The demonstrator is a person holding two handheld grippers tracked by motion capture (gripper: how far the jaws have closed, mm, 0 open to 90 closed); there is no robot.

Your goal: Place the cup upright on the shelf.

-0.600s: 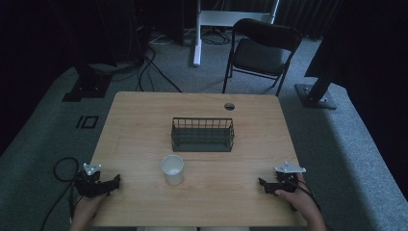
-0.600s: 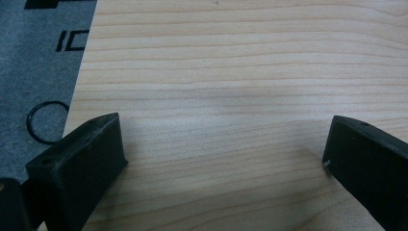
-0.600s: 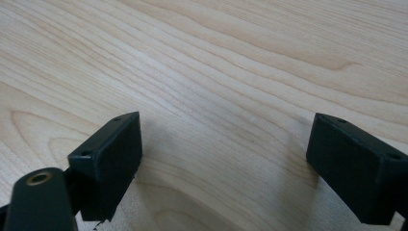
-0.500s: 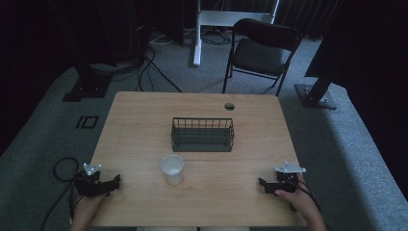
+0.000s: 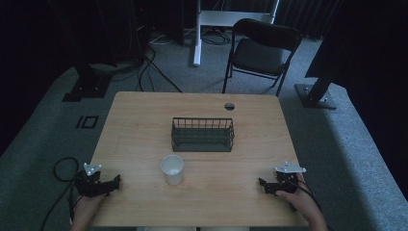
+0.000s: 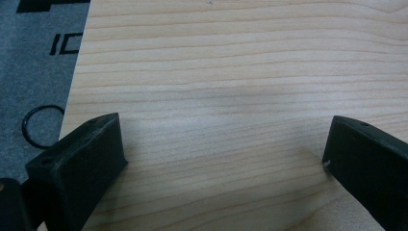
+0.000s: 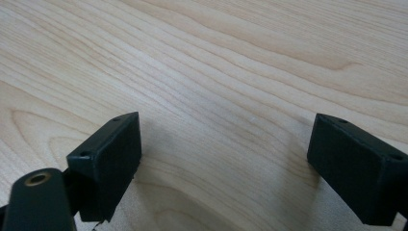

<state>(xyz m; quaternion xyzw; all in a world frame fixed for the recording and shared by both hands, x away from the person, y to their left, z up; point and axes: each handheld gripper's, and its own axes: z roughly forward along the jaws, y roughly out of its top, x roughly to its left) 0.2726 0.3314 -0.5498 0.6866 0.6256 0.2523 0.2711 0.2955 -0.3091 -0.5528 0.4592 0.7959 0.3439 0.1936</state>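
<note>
The white cup (image 5: 172,169) stands lower centre, nearer the left gripper (image 5: 114,182) than the right gripper (image 5: 262,183); both are spread, empty.

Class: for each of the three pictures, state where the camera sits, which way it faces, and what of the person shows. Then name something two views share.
High view: above the person's side, looking forward and down on the table, basket and cup; both hands and the left gripper and right gripper show.
Left gripper view: rides the left gripper, facing bare tabletop and floor; open jaws show.
Right gripper view: rides the right gripper, facing tabletop; open jaws show.
Shared: the wooden table.
</note>
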